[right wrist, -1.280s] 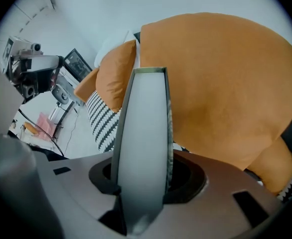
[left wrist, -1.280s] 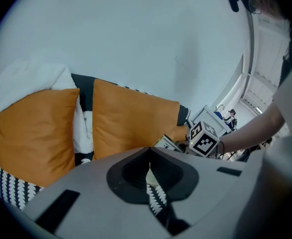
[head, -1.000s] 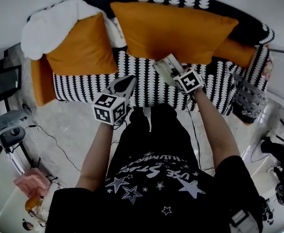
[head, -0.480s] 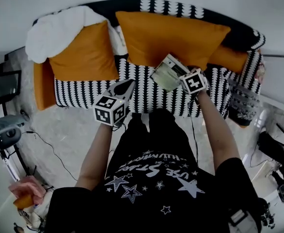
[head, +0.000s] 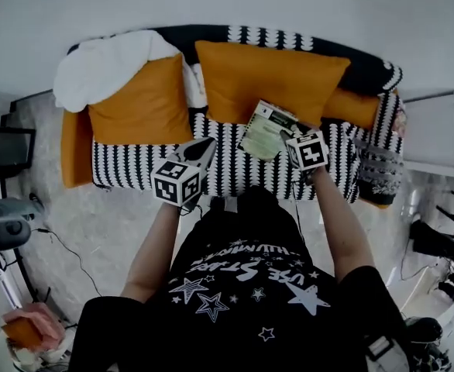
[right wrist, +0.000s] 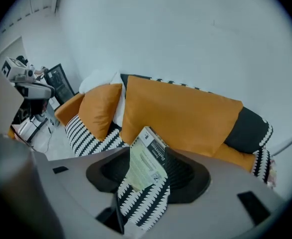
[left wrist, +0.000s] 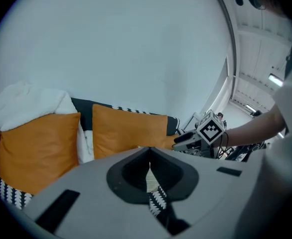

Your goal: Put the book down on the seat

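Since the book (right wrist: pixel 146 158) rests on the seat (head: pixel 227 165) against the cushion (right wrist: pixel 186 118), placing looks done; the right gripper (right wrist: pixel 148 180) has just been opening its jaws, now wide around the book without pressing it; the left gripper (left wrist: pixel 150 173) has its 2 jaws together, empty; only withdrawing remains.

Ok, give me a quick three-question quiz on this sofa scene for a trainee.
1. True or false: the book lies on the floor.
2. The book sits just in front of: A) the large orange cushion, B) the white throw, C) the monitor.
3. Fill in: the seat cover is black and ___.
Key: 1 false, it lies on the seat; 2 A; 3 white.
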`<state>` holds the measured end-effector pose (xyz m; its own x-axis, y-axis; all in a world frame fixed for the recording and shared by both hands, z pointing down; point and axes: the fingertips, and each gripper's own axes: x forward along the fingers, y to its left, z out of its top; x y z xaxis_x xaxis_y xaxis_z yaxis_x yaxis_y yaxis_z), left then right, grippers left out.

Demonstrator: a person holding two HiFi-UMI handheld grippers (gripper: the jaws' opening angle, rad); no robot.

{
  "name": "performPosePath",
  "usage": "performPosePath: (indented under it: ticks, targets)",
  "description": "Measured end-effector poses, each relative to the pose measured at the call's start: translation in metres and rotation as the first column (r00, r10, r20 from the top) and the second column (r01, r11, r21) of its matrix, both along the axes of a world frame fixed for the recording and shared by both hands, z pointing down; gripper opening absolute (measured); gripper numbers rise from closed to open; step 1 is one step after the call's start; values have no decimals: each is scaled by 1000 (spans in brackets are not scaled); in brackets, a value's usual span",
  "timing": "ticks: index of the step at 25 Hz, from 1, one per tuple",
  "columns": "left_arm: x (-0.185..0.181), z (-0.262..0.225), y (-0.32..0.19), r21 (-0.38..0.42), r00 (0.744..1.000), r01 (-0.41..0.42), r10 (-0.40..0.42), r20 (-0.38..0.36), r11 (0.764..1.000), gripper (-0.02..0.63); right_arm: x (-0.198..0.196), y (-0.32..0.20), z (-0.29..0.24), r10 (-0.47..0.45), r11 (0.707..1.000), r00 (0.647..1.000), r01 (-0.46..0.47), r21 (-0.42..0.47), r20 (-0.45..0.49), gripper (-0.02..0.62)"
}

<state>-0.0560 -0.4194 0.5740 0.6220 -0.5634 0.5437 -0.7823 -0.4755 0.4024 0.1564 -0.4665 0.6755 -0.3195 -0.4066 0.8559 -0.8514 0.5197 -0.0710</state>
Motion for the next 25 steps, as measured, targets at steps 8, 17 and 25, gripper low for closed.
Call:
performPosePath:
  ticks: [8,17,25]
  targets:
    - [-4,-20,49,36,995,-90,91,-34,995,9,-25,62,-39,79,995,994,-83,47,82,219]
    - [-16,-48,91,128,977,-212,212,13,969,9,-38,128,-71,182,976,969,-199,93,166,151]
    - [-12,-50,108,138,960,-275,280,-20,951,9,-61,165,-84,231,962,943,-258,89,239,66]
